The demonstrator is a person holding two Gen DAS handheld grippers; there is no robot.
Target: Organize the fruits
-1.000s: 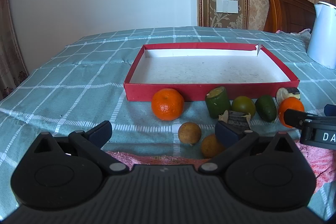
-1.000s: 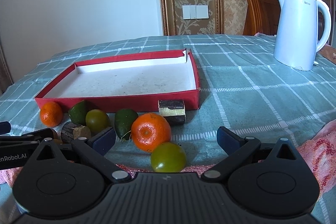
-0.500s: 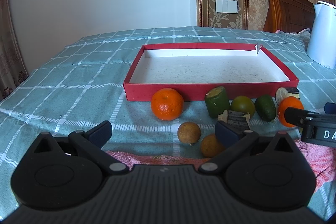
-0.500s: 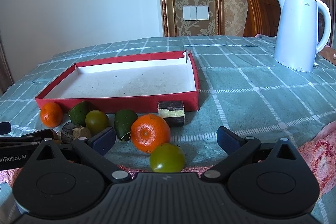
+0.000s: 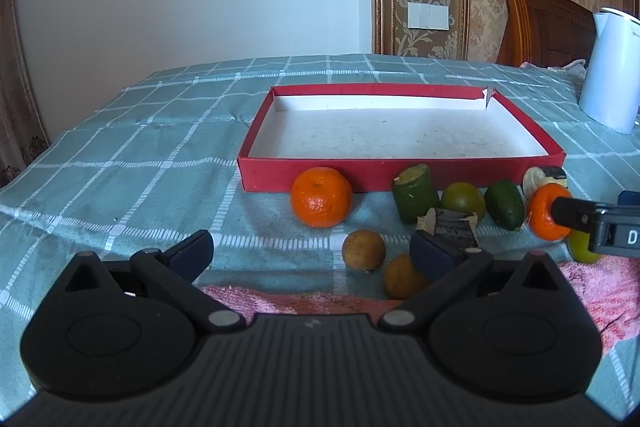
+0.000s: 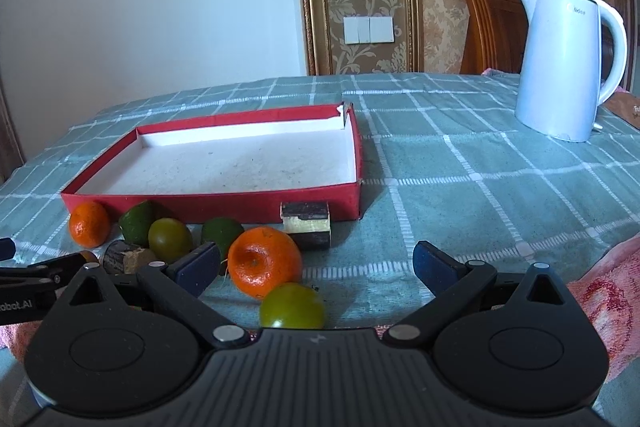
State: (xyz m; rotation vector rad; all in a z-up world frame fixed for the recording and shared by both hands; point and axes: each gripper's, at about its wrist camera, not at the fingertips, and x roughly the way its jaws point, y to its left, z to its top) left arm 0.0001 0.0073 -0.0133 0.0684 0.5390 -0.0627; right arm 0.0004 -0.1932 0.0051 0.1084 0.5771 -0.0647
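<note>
An empty red tray (image 5: 400,173) with a white floor lies on the checked cloth; it also shows in the right wrist view (image 6: 224,205). Fruits lie along its near wall: an orange (image 5: 321,197), a cut green piece (image 5: 414,193), green fruits (image 5: 463,201), two brown longans (image 5: 363,250). My left gripper (image 5: 312,253) is open and empty just short of the longans. My right gripper (image 6: 316,265) is open and empty, with a second orange (image 6: 264,261) and a green fruit (image 6: 291,311) between its fingers' reach.
A white kettle (image 6: 568,67) stands at the far right of the table. A pink towel (image 5: 600,287) lies at the near edge. A dark sugarcane piece (image 6: 307,229) sits by the tray's right corner. A wooden chair back (image 6: 488,23) stands behind.
Both grippers have edged slightly forward and stayed open. The fruits and the tray have not moved.
</note>
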